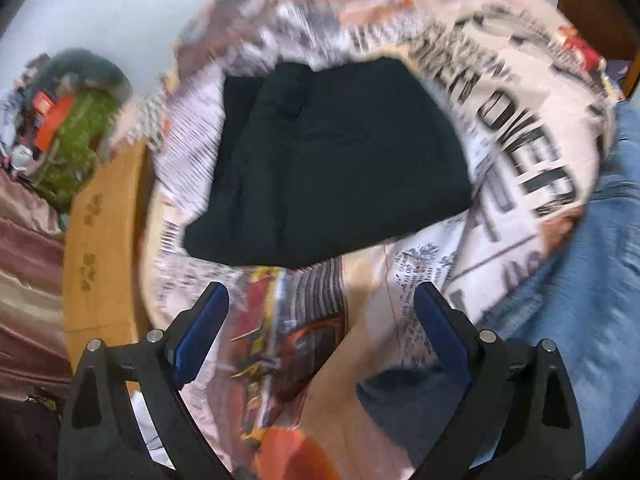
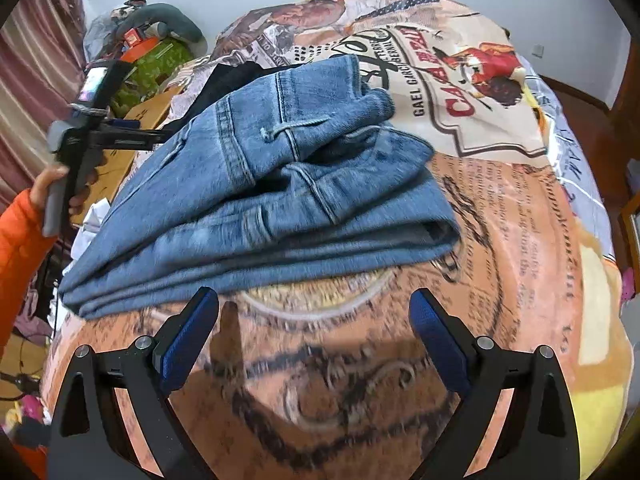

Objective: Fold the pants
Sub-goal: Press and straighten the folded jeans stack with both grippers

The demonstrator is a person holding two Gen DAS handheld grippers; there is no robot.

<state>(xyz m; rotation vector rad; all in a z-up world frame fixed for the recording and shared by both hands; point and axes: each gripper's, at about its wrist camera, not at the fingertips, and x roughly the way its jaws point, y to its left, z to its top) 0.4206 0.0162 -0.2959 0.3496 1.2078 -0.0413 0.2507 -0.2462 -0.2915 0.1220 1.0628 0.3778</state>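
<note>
Folded blue jeans (image 2: 272, 196) lie in a thick bundle on the printed bedspread (image 2: 500, 240); their edge also shows at the right of the left wrist view as blue jeans (image 1: 592, 280). A folded black garment (image 1: 332, 160) rests flat on the spread farther back, and peeks out behind the jeans as a black garment (image 2: 224, 84). My left gripper (image 1: 320, 304) hangs open above the spread, just short of the black garment, with nothing between its pads. My right gripper (image 2: 314, 308) is open too, just in front of the jeans' near fold, holding nothing. The left gripper (image 2: 144, 134) also appears from the side.
A wooden bed edge (image 1: 104, 248) runs along the left. Beyond it a pile of clutter (image 1: 68, 128) with green and orange items sits by a striped curtain (image 2: 36, 72). A person's orange sleeve (image 2: 20, 240) and hand hold the left tool. Wooden furniture (image 2: 624, 128) stands at right.
</note>
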